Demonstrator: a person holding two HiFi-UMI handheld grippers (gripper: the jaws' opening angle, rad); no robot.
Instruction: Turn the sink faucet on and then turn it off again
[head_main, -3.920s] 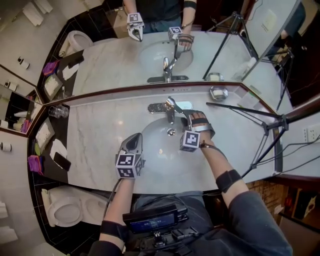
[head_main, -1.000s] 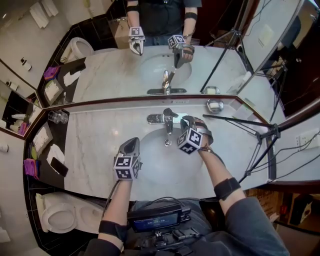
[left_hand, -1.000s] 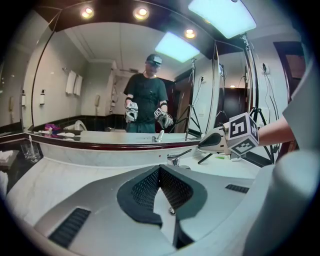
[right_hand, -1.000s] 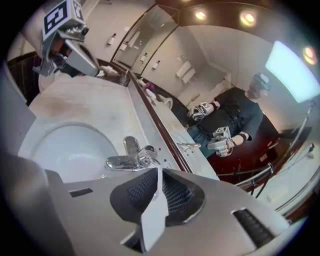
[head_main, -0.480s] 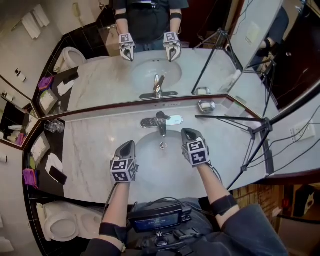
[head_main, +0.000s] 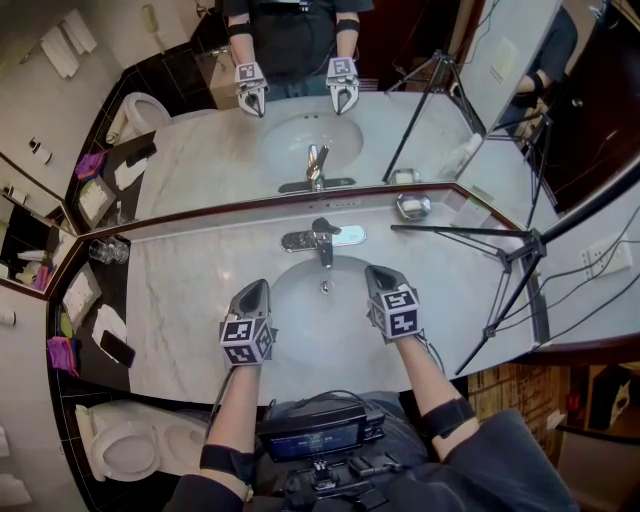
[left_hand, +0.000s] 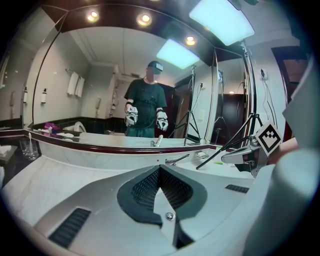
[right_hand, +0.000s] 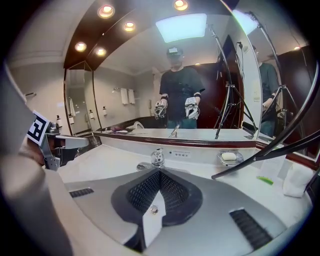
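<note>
Evidently, the left tool and right tool are held shut and empty over the sink at mid-frame. The faucet, just above centre, is left untouched, presumably because its lever is judged finished with.

Counter: polished marble, pale w/ grey veins, glossy. Basin: white glazed ceramic, smooth. Faucet: chromed metal, mirror-bright; soap dish same finish. Left gripper & right gripper: matt grey plastic shells; pads black, dimpled, rubbery-looking. Tumbler: clear glass. Tripod: matt black metal. Toilet: glossy white ceramic.
</note>
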